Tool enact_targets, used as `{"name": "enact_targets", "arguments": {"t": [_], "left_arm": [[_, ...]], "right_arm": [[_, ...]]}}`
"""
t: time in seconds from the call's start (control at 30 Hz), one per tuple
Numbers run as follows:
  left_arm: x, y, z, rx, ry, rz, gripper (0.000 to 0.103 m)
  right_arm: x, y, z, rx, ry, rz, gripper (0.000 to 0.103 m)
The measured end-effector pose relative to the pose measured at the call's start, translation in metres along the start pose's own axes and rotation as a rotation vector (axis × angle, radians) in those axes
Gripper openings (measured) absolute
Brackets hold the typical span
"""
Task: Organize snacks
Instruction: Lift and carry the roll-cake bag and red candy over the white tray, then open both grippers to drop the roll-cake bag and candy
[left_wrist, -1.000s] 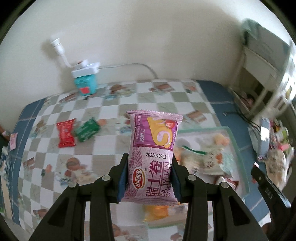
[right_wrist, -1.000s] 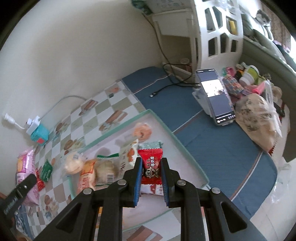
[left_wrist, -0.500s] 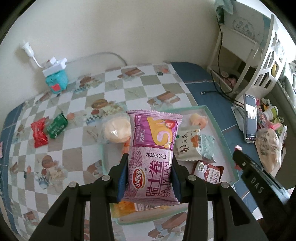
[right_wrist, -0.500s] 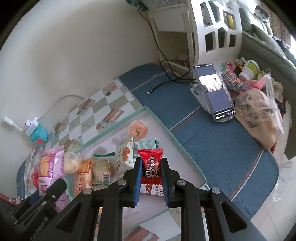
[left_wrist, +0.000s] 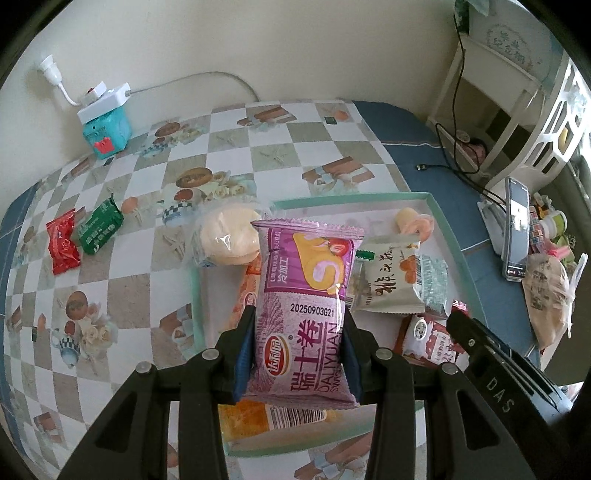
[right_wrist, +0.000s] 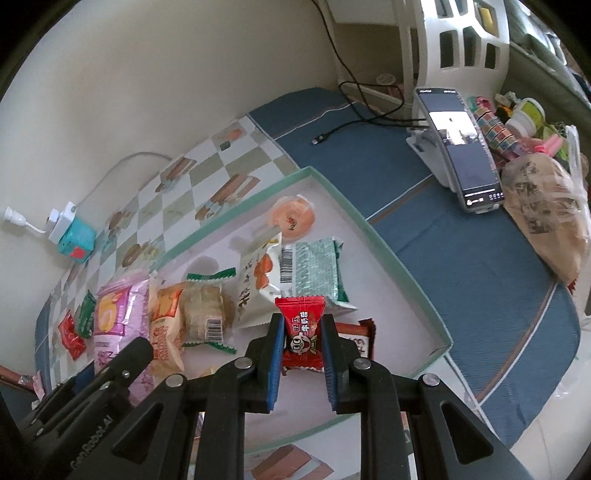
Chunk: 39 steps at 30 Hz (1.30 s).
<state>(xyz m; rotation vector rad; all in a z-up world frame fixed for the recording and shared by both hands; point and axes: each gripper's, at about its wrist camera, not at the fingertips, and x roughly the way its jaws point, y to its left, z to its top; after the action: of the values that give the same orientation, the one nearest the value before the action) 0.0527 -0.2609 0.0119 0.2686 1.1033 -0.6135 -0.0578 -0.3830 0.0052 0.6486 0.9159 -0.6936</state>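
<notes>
My left gripper (left_wrist: 298, 325) is shut on a purple Swiss-roll packet (left_wrist: 303, 306) and holds it above the left half of the green-rimmed tray (left_wrist: 448, 229); the packet also shows in the right wrist view (right_wrist: 114, 321). My right gripper (right_wrist: 302, 332) is shut on a small red candy packet (right_wrist: 302, 332) above the tray's near right part (right_wrist: 399, 266). Several snacks lie in the tray: an orange packet (left_wrist: 255, 417), a white packet (left_wrist: 391, 280), a round cake (left_wrist: 229, 240). A red candy (left_wrist: 62, 246) and a green candy (left_wrist: 99, 230) lie on the checked cloth left of the tray.
A teal power adapter (left_wrist: 106, 129) with cable stands at the back wall. A phone on a stand (right_wrist: 461, 155), a charging cable (right_wrist: 369, 122) and a bagged item (right_wrist: 546, 221) lie right of the tray on the blue cloth. A white shelf (left_wrist: 517, 96) stands beyond.
My left gripper has carried the purple packet rightwards from over the checked cloth to over the tray. My right gripper has kept hold of the red candy and shifted only slightly.
</notes>
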Motion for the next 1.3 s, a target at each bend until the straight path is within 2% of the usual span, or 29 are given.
{"name": "enact_targets", "arguments": {"t": [0.6, 0.63, 0.67, 0.73, 0.87, 0.93, 0.97, 1.1, 1.17, 1.3], "left_arm": [[0.003, 0.003, 0.001, -0.004, 0.003, -0.003, 0.045], [0.002, 0.003, 0.001, -0.005, 0.001, -0.002, 0.046], [0.002, 0.004, 0.002, -0.007, 0.001, -0.001, 0.055], [0.001, 0.006, 0.002, -0.01, 0.0, 0.001, 0.063], [-0.001, 0.012, 0.004, -0.03, 0.003, 0.014, 0.064], [-0.001, 0.017, 0.005, -0.046, 0.005, 0.018, 0.067], [-0.002, 0.02, 0.005, -0.056, 0.005, 0.021, 0.07], [-0.004, 0.034, 0.007, -0.097, 0.006, 0.045, 0.074], [-0.004, 0.043, 0.008, -0.127, 0.006, 0.069, 0.087], [-0.006, 0.064, 0.009, -0.188, -0.001, 0.124, 0.09]], "right_arm": [[0.004, 0.011, -0.002, -0.03, 0.015, 0.013, 0.021], [0.004, 0.012, -0.002, -0.029, 0.015, 0.013, 0.022], [0.005, 0.012, -0.002, -0.03, 0.017, 0.012, 0.022], [0.005, 0.012, -0.002, -0.03, 0.02, 0.012, 0.022], [0.007, 0.012, -0.002, -0.023, 0.032, 0.009, 0.023], [0.008, 0.012, -0.002, -0.024, 0.035, 0.003, 0.027], [0.008, 0.011, -0.002, -0.023, 0.037, -0.001, 0.033], [0.009, 0.012, -0.002, -0.027, 0.037, -0.023, 0.066], [0.009, 0.013, -0.002, -0.032, 0.038, -0.025, 0.069], [0.011, 0.015, -0.002, -0.038, 0.039, -0.031, 0.084]]}}
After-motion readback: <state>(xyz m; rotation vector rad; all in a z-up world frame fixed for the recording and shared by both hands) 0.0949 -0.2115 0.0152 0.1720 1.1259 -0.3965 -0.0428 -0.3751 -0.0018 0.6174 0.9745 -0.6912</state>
